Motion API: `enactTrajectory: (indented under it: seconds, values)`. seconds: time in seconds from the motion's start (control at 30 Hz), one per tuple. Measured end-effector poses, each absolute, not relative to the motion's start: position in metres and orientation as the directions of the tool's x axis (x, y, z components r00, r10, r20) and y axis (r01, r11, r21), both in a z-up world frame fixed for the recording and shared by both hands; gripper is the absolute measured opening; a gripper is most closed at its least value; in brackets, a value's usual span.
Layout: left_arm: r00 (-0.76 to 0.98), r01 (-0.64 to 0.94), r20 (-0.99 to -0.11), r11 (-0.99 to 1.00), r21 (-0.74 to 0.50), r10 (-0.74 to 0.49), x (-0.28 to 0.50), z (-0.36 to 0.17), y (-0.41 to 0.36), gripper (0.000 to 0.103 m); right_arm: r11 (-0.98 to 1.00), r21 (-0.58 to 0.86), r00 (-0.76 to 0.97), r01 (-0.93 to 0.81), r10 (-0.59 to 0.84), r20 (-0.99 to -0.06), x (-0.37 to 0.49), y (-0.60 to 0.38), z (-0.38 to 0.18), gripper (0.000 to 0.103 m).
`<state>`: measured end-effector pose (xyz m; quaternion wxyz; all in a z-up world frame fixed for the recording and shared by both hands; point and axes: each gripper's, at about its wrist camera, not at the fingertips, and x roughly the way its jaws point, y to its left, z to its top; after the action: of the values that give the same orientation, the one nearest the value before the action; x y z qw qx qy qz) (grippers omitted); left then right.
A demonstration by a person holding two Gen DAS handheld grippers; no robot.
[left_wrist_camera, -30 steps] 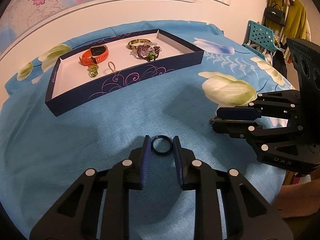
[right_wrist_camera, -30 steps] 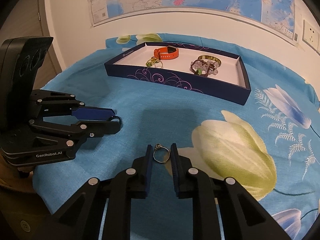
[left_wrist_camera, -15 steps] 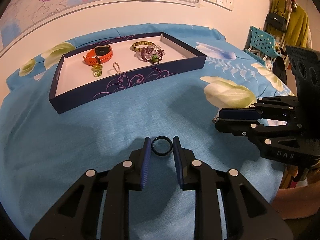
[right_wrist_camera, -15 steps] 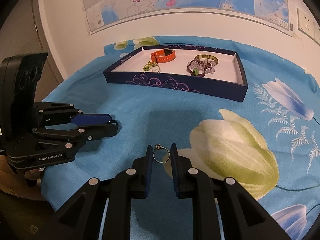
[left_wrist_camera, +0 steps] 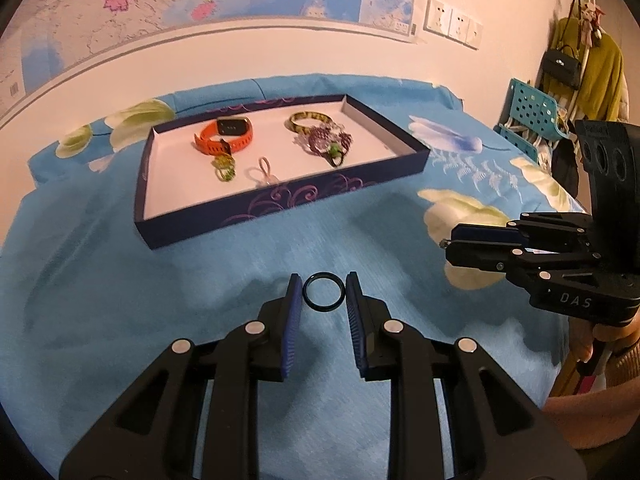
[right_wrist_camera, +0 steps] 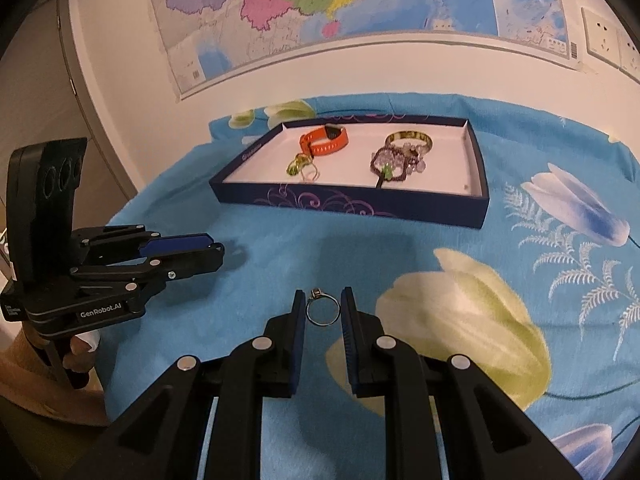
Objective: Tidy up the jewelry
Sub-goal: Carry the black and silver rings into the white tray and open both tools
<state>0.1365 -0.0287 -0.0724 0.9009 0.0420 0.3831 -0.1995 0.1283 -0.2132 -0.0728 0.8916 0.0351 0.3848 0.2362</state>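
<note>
My left tongs (left_wrist_camera: 323, 292) pinch a black ring (left_wrist_camera: 323, 292), my right (right_wrist_camera: 323, 306) a silver ring (right_wrist_camera: 323, 307), both short of the tray (left_wrist_camera: 280, 204); such thin edge grips could slip mid-carry.

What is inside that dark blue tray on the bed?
Inside the tray lie an orange watch, a yellow-green bangle, a purple bead bracelet, a small green charm and a thin clear loop. The near wall hides the floor just behind it.

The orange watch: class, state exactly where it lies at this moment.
The orange watch lies inside the navy tray, in its far left part in the left wrist view, just behind the small green ring and left of the gold bangle.
</note>
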Motion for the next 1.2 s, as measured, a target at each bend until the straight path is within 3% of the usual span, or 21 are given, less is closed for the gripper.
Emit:
enactTrajectory:
  seconds: [1.2]
  values:
    - [0.725,0.329,-0.63,0.943,-0.041,-0.281,0.203,-0.033,-0.011,0.023,0.884,0.207,0.666,-0.419,0.455,-0.591,0.216,-0.204,-0.029,0.016]
